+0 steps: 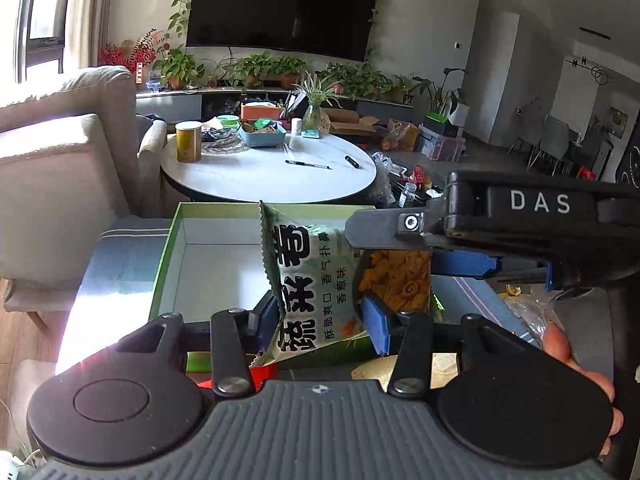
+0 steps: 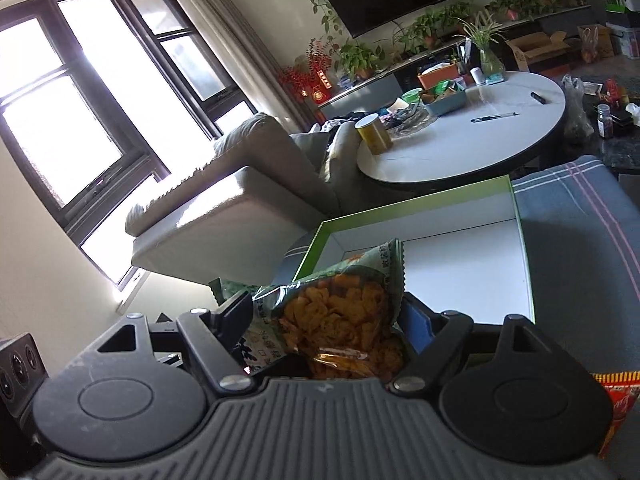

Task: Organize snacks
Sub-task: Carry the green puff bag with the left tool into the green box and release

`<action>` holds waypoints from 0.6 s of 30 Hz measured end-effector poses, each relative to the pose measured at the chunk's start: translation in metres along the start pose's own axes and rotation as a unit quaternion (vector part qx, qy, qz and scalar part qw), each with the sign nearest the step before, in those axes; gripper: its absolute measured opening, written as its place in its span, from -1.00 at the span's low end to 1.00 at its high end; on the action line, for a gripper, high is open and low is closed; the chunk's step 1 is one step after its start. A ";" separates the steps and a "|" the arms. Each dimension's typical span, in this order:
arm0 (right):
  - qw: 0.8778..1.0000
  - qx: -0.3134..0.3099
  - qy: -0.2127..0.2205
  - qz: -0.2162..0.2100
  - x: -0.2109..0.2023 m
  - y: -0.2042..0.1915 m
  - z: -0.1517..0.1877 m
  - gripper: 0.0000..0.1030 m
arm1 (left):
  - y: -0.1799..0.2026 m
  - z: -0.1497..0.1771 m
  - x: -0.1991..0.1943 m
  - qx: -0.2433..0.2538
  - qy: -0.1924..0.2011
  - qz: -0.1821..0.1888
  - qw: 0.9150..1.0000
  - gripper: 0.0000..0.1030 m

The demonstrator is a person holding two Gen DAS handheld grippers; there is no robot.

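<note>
My left gripper point(image 1: 320, 316) sits closest to me, its blue pads clamped on the lower part of a green snack bag point(image 1: 308, 276). The bag stands nearly upright between the fingers, its long axis running bottom to top, with the serrated seal point(image 1: 265, 240) pointing up and slightly left and the printed face turned toward me. It hangs in the air above the near edge of the open green box point(image 1: 208, 256), whose white inside shows behind it.

My right gripper point(image 2: 326, 316) comes in from the right and is closed on the same bag point(image 2: 340, 316). From that side I see the clear window full of orange crisps, and the bag's long axis leans up to the right toward the box's far right corner point(image 2: 510, 184).

The box rests on a blue striped cloth point(image 2: 580, 216). Beyond it stands a round white table point(image 1: 272, 168).
</note>
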State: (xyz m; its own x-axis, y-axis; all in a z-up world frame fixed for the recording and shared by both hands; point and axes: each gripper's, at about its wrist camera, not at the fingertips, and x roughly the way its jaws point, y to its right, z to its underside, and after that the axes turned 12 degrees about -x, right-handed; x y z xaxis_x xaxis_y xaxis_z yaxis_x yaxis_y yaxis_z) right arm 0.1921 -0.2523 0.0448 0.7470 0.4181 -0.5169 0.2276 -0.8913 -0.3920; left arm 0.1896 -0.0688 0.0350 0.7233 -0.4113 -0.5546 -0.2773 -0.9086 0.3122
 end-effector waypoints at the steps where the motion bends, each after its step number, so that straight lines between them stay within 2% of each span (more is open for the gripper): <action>1: 1.000 0.005 0.001 0.005 0.002 0.006 -0.001 0.55 | 0.002 -0.002 0.009 0.002 -0.006 -0.001 1.000 -0.18; 8: 0.999 0.025 -0.011 0.026 0.025 0.041 -0.012 0.55 | 0.012 -0.008 0.064 0.006 -0.043 -0.008 0.999 -0.18; 18: 0.998 0.035 -0.031 0.043 0.054 0.070 -0.012 0.55 | 0.012 -0.010 0.113 0.002 -0.076 -0.012 0.997 -0.17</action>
State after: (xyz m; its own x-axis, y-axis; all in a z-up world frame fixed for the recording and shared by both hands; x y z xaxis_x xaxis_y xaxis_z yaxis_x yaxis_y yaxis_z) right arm 0.2558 -0.2944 -0.0021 0.7210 0.3532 -0.5962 0.1192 -0.9107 -0.3954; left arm 0.2749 -0.1252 -0.0165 0.6262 -0.3952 -0.6721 -0.2632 -0.9186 0.2948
